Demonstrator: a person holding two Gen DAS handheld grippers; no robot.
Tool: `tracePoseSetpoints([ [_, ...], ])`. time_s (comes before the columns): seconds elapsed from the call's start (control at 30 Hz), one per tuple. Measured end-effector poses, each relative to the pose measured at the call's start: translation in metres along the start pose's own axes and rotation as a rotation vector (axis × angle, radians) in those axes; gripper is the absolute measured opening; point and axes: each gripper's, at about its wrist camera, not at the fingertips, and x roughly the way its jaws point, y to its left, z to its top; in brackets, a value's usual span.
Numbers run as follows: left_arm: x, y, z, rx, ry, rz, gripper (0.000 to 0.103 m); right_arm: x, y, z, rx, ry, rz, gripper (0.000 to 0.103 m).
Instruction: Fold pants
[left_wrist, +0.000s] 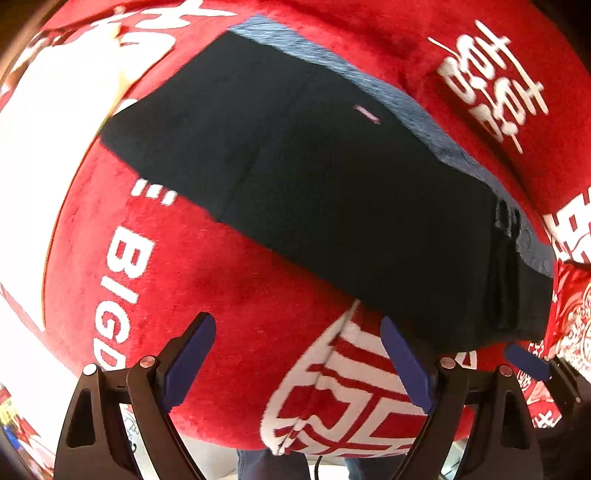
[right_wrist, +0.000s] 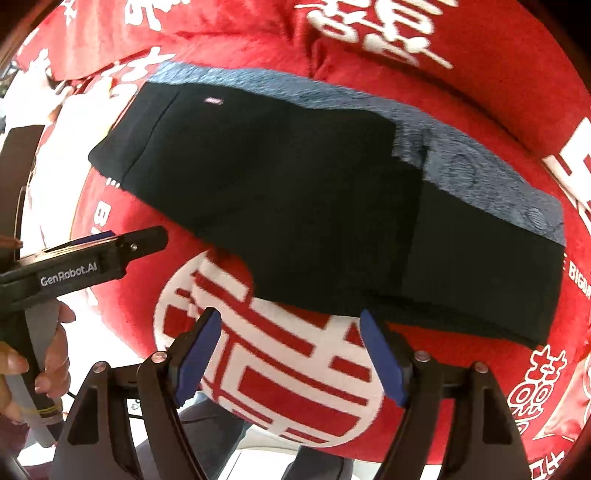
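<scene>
Black pants (left_wrist: 314, 192) (right_wrist: 295, 206) lie folded into a long flat strip on a red blanket (left_wrist: 221, 295) (right_wrist: 480, 74). A grey-blue layer (left_wrist: 369, 81) (right_wrist: 480, 177) shows along their far edge. My left gripper (left_wrist: 297, 325) hangs open above the blanket, just short of the pants' near edge, with nothing between its blue pads. My right gripper (right_wrist: 290, 315) is open too, and one of its pads (right_wrist: 380, 354) is close to the same near edge. In the right wrist view, a black finger (right_wrist: 144, 240) of the left gripper shows at the left, held by a hand (right_wrist: 51, 354).
The blanket carries large white characters and a round white emblem (right_wrist: 266, 369) below the grippers. A person's legs in jeans (left_wrist: 266, 465) stand at the blanket's near edge. A red patterned cloth (left_wrist: 569, 314) lies at the pants' right end.
</scene>
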Motion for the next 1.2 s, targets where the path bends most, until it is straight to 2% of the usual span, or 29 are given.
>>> tracePoseSetpoints([
  [0.23,-0.013,0.041,0.01,-0.103,-0.07,-0.035,0.091,0.01,0.022,0.003,-0.017,0.023,0.029,0.08],
  [0.4,-0.016,0.066,0.02,-0.142,-0.093,-0.024,0.091,0.017,0.033,0.003,-0.027,0.037,0.037,0.08],
  [0.63,-0.019,0.088,0.037,-0.213,-0.129,-0.072,0.091,0.022,0.037,0.003,-0.028,0.047,0.04,0.08],
  [0.8,-0.02,0.098,0.045,-0.255,-0.157,-0.133,0.091,0.025,0.038,0.004,-0.036,0.051,0.039,0.08],
  [0.9,-0.015,0.099,0.047,-0.276,-0.181,-0.209,0.091,0.027,0.039,0.004,-0.031,0.052,0.048,0.08],
  [0.97,-0.013,0.104,0.048,-0.307,-0.197,-0.322,0.091,0.029,0.04,0.005,-0.029,0.056,0.053,0.08],
  [1.03,-0.008,0.111,0.051,-0.342,-0.201,-0.394,0.091,0.03,0.04,0.005,-0.032,0.059,0.06,0.08],
  [1.2,0.0,0.117,0.057,-0.378,-0.23,-0.485,0.091,0.031,0.038,0.004,-0.034,0.06,0.075,0.08],
])
